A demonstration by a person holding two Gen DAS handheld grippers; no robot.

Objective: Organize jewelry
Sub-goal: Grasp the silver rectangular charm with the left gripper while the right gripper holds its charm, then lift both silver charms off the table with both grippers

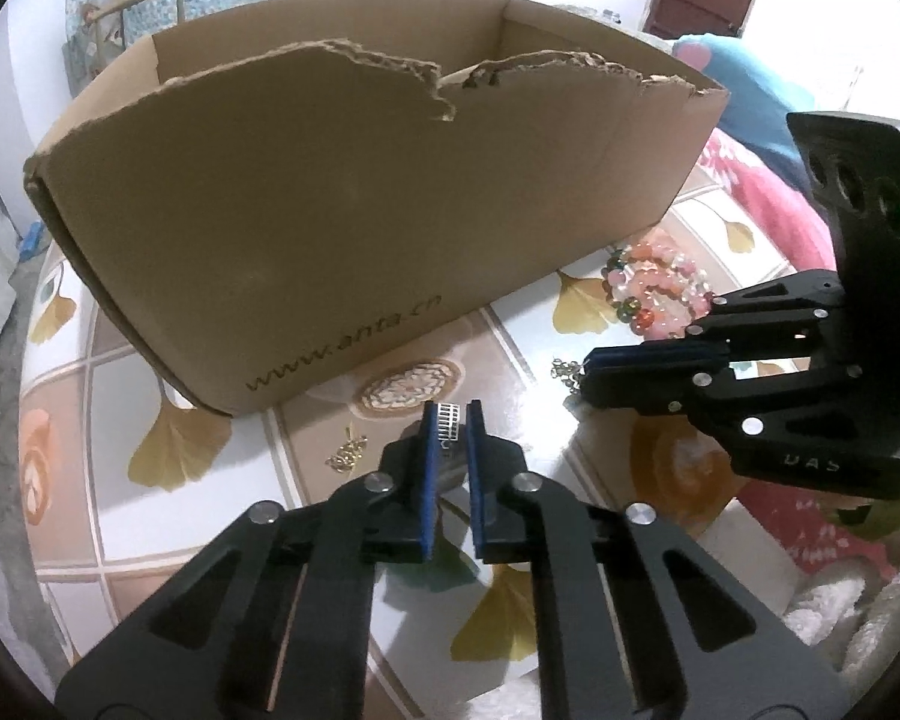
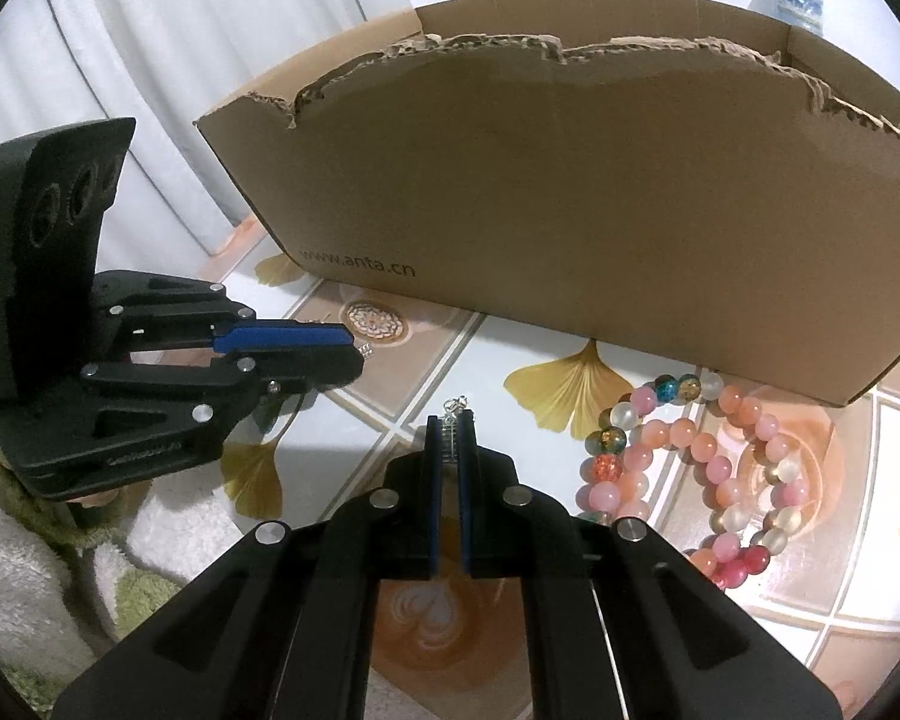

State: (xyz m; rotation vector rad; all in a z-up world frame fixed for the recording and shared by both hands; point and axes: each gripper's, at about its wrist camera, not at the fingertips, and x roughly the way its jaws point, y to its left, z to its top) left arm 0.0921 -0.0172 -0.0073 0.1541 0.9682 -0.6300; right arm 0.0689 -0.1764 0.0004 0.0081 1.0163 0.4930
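A brown cardboard box [image 1: 342, 198] with a ragged, torn top edge stands on the table [image 1: 510, 354] in front of me. The web address "www.anta.cn" is printed in dark letters low on its near wall. The table has a glossy cover printed with tiles, yellow ginkgo leaves and a round floral medallion.

My left gripper [image 1: 457, 427] has its blue-padded fingers pressed together on a small silver ring [image 1: 449, 422] with a slotted, ladder-like band, held at the tips near the box's foot. Small raised lettering on that gripper's body is too blurred for me to read.

My right gripper [image 2: 450, 433] is shut on a thin silver chain [image 2: 457, 407]; its little links poke out above the fingertips.

A small gold trinket [image 1: 347, 453] lies on the table just left of the ring. To the right, near the box's corner, sits a pile of bead bracelets [image 2: 690, 468] in pink, peach, frosted white, red and speckled teal.
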